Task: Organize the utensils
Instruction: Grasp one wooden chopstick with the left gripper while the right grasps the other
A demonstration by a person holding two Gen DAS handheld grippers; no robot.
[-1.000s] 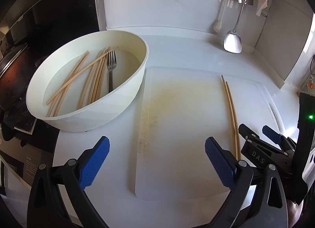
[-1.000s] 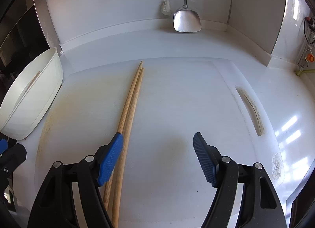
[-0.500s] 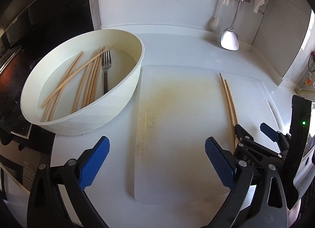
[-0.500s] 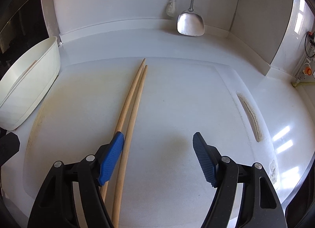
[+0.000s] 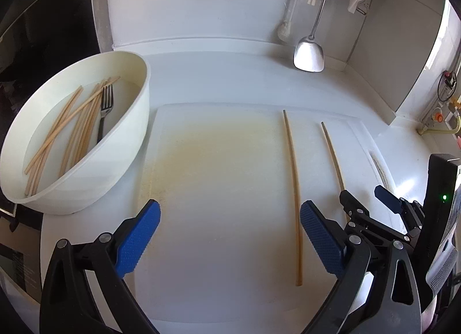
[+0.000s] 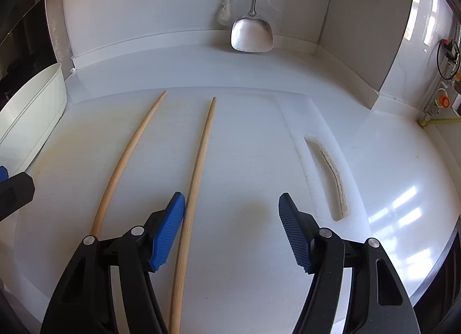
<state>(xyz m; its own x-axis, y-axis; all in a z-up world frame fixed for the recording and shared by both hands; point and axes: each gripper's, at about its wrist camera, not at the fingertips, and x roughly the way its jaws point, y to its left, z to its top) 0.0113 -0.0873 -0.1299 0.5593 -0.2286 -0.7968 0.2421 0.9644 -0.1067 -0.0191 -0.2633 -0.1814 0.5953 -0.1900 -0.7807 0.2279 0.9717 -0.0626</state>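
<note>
A: On the white cutting board (image 6: pixel 245 161), where are the chopsticks?

B: Two lie apart: the left chopstick (image 6: pixel 126 158) at ten o'clock, the right chopstick (image 6: pixel 198 161) between the right gripper's (image 6: pixel 232 227) jaws, which have been closing slightly but grasp nothing.

A: And the left gripper (image 5: pixel 230 240)?

B: Released, empty (more chopsticks and a fork (image 5: pixel 104 109) sit in the bowl (image 5: pixel 126 143), ten o'clock).
</note>
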